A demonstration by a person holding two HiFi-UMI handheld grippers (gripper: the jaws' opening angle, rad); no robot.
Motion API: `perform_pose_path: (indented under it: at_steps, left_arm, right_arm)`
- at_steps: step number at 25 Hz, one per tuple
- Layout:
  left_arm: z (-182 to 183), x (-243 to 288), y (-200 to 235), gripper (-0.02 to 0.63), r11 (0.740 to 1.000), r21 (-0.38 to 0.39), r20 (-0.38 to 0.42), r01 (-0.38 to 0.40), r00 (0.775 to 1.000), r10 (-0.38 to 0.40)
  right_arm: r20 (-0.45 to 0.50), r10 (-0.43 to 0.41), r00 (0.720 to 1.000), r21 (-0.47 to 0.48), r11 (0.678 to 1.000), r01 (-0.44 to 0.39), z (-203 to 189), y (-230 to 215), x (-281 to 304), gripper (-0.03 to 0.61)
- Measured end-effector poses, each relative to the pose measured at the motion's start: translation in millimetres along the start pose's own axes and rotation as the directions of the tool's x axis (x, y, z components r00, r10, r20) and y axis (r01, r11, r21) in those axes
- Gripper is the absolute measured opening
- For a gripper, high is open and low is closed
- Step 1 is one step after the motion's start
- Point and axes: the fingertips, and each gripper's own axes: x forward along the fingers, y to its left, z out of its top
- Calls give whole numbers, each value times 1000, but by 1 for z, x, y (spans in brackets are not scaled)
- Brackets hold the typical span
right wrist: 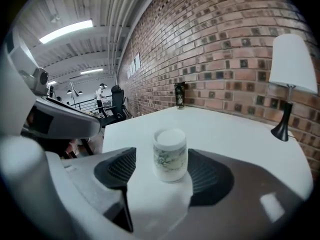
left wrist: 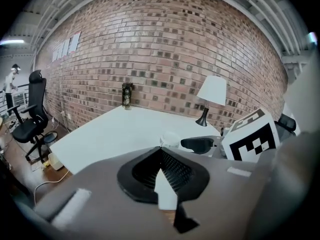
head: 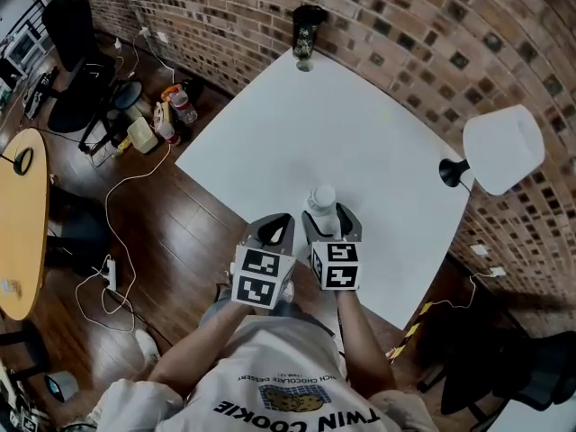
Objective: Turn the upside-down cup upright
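Observation:
A small white cup (head: 322, 198) with a faint green pattern stands near the front edge of the white table (head: 360, 124), its closed flat end up. My right gripper (head: 328, 218) is open, with the cup (right wrist: 170, 154) between its two black pads; table shows in a gap on the left side, and no pad presses on it. My left gripper (head: 280, 221) sits just left of it, fingers drawn to a point, shut and holding nothing. In the left gripper view the cup (left wrist: 170, 138) peeks over the left gripper (left wrist: 161, 152), beside a black finger (left wrist: 199, 145) of the right one.
A white-shaded lamp (head: 502, 147) on a black stand is at the table's right edge. A dark jar (head: 306, 32) stands at the far corner against the brick wall. Cables, bottles and an office chair (head: 70, 57) lie on the wooden floor to the left.

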Motion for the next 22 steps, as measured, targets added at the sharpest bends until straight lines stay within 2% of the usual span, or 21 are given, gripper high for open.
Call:
perform_pose_path:
  at_steps: [4, 9, 16, 19, 21, 22]
  left_arm:
    - [13, 15, 18, 3, 998, 47, -11, 35, 999, -35]
    - [27, 32, 35, 3, 995, 73, -22, 72, 997, -70]
    - [33, 47, 43, 3, 988, 85, -35, 126, 992, -123]
    - [33, 52, 42, 3, 985, 80, -37, 150, 988, -148]
    - [35, 55, 42, 3, 984, 79, -32, 163, 987, -160]
    - [36, 56, 43, 3, 983, 77, -30, 168, 986, -166]
  right_arm:
    - [-13, -63, 998, 3, 998, 63, -7, -14, 27, 322]
    - [-34, -74, 997, -12, 997, 73, -14, -19, 49, 322]
    - [-129, -91, 987, -184, 981, 66, -13, -16, 53, 304]
    - [-202, -119, 972, -347, 937, 42, -9, -14, 46, 304]
    - [-263, -144, 954, -486, 874, -3, -7, -13, 39, 304]
    - [-297, -162, 941, -559, 829, -33, -6, -13, 36, 304]
